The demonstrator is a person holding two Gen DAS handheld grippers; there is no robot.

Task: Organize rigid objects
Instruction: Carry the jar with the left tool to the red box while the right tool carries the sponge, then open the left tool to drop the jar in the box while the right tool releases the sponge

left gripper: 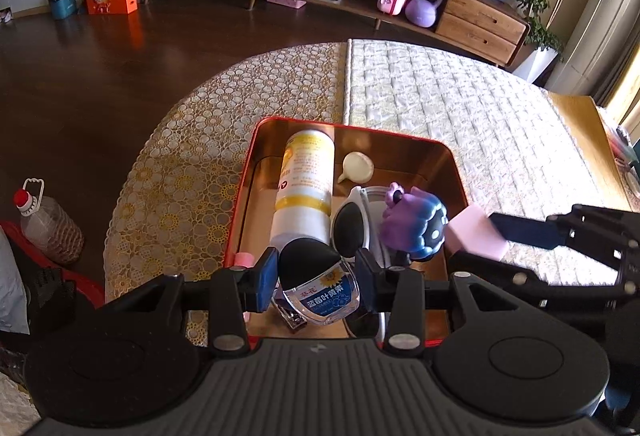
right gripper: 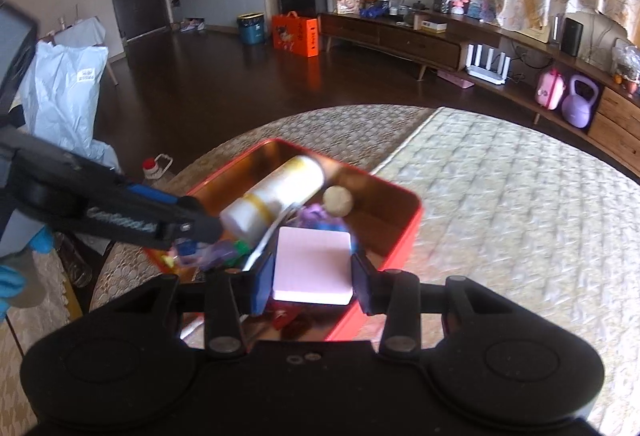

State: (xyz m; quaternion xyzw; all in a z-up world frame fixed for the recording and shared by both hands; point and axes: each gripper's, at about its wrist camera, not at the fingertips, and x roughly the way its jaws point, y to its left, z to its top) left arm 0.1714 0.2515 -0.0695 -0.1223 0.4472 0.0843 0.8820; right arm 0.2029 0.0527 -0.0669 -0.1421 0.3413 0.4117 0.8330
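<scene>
The left gripper (left gripper: 316, 278) hangs over the near end of a red tin tray (left gripper: 236, 220) that stands on the counter (left gripper: 168, 172), which is covered with a patterned cloth. Its fingers (left gripper: 266, 282) pinch a small clear bottle with a black cap (left gripper: 320, 290) and a blue label. Under the bottle, on the tray floor, lies a nail clipper (left gripper: 294, 320).

Inside the tray lie a tall white and yellow can (left gripper: 304, 180) on its side, a small cream funnel-shaped thing (left gripper: 357, 167), white sunglasses with dark lenses (left gripper: 352, 224) and a purple and blue toy figure (left gripper: 416, 224), just beside the sunglasses.

The right gripper (right gripper: 312, 276) comes in over the right edge of the tray, and its fingers (right gripper: 264, 284) hold a flat pink block (right gripper: 314, 262) by its two sides. The block is above the tray and seems not to touch anything in it, but the right wrist view is blurred here.

A quilted pale cloth (left gripper: 460, 108) covers the counter to the right of the tray.
</scene>
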